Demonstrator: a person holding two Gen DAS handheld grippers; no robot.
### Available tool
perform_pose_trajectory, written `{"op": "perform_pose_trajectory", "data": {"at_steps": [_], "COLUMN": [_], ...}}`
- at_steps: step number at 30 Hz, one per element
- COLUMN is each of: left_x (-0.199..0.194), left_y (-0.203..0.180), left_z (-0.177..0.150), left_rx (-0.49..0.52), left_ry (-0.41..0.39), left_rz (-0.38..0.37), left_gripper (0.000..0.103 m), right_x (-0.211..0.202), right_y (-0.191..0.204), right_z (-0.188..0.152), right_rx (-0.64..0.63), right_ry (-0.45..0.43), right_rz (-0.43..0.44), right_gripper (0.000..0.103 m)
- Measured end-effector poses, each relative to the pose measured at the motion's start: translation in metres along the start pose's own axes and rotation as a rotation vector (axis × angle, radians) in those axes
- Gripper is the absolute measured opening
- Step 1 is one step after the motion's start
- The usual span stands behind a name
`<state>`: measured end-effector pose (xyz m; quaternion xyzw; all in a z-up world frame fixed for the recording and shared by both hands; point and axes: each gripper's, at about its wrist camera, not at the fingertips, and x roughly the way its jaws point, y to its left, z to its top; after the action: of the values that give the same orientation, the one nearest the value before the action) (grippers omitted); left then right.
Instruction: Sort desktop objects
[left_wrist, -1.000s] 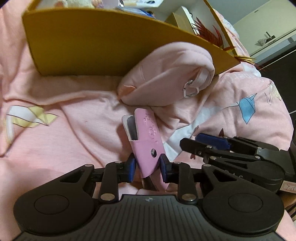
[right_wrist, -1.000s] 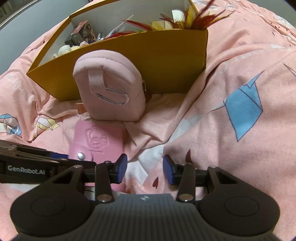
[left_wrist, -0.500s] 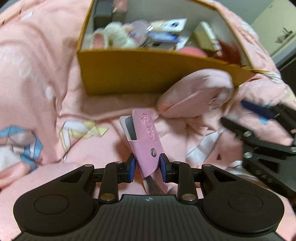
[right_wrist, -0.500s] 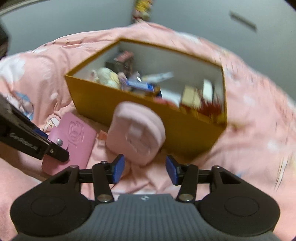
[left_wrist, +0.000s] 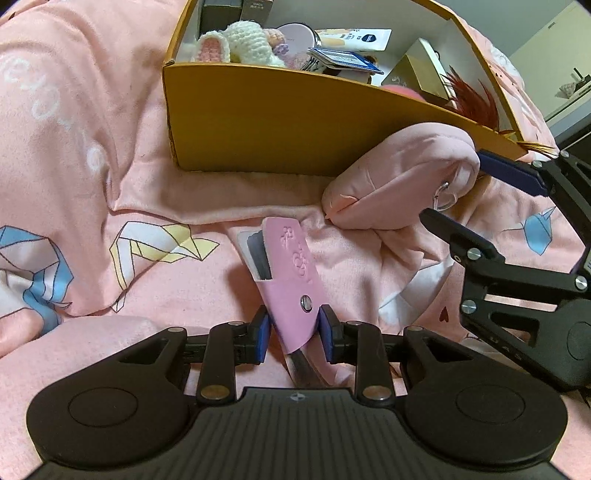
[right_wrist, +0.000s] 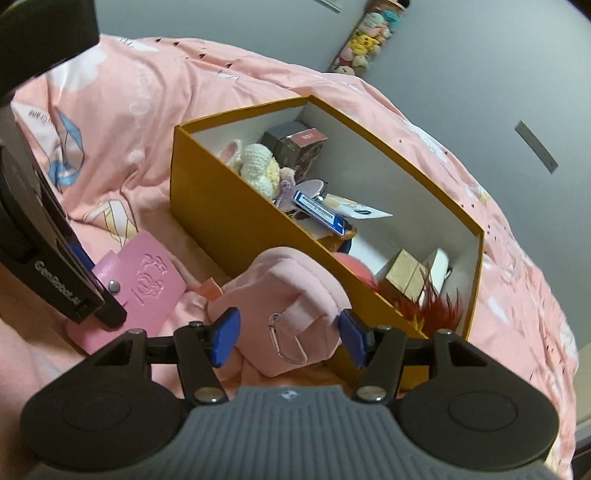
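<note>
While the left tongs (left_wrist: 294, 329) clamp the pink card holder (left_wrist: 291, 273), the right tongs (right_wrist: 289, 336) widen.
Between the right tongs' blue pads sits the pink pouch (right_wrist: 291, 295), untouched; the yellow box (right_wrist: 236, 218) lies just beyond.

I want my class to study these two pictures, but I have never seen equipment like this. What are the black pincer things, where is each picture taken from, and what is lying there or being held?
There is no robot here: a person holds a two-finger gripper in each hand. Each gripper carries a wide-angle camera looking forward along its fingers, so each picture shows its own gripper at the bottom.

In the left camera's picture, the left gripper is shut on a flat pink card holder with a snap button. The right gripper reaches in from the side.

In the right camera's picture, the right gripper has its fingers opening on either side of a padded pink pouch with a metal clip; they do not press it yet.

Everything lies on a pink bedspread. Behind stands an open yellow box holding sorted small items: a crocheted toy, little cartons, a card.
</note>
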<state>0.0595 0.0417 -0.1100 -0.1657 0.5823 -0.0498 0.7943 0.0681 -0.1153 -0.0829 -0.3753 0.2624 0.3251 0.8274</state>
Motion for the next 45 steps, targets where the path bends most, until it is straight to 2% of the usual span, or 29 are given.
{"op": "perform_pose_trajectory", "data": {"at_steps": [4, 7, 13, 17, 20, 28, 36, 38, 41, 45], "left_x": [0.001, 0.001, 0.001, -0.001, -0.003, -0.007, -0.008, -0.004, -0.001, 0.0], "left_y": [-0.001, -0.002, -0.001, 0.002, 0.003, -0.001, -0.014, -0.014, -0.014, -0.015], "left_z": [0.0, 0.0, 0.0, 0.0, -0.002, -0.004, -0.002, -0.001, 0.0, 0.001], "left_rx": [0.003, 0.006, 0.004, -0.004, -0.008, 0.009, 0.051, 0.044, 0.04, 0.051], "left_ry": [0.001, 0.001, -0.003, -0.013, -0.02, -0.043, -0.095, -0.092, -0.092, -0.109], "left_rz": [0.002, 0.003, -0.003, -0.021, -0.027, -0.039, -0.087, -0.086, -0.089, -0.102], "left_gripper": [0.032, 0.032, 0.032, 0.032, 0.032, 0.031, 0.031, 0.031, 0.031, 0.031], "right_x": [-0.003, -0.005, 0.001, -0.01, -0.02, -0.016, -0.026, -0.032, -0.035, -0.023], "right_y": [0.0, -0.001, 0.003, -0.011, -0.022, -0.036, -0.034, -0.038, -0.046, -0.042], "right_z": [0.001, 0.003, -0.001, -0.01, -0.023, -0.067, -0.056, -0.052, -0.045, -0.031], "right_rx": [-0.014, -0.018, -0.022, 0.129, 0.262, 0.61, 0.552, 0.548, 0.544, 0.528], "right_ry": [-0.018, -0.03, 0.01, 0.044, 0.088, 0.268, 0.245, 0.219, 0.183, 0.157], "right_rz": [-0.052, -0.045, -0.079, -0.035, 0.021, 0.252, 0.225, 0.219, 0.213, 0.257], "right_gripper": [0.062, 0.062, 0.048, 0.042, 0.041, 0.041, 0.042, 0.051, 0.056, 0.058]}}
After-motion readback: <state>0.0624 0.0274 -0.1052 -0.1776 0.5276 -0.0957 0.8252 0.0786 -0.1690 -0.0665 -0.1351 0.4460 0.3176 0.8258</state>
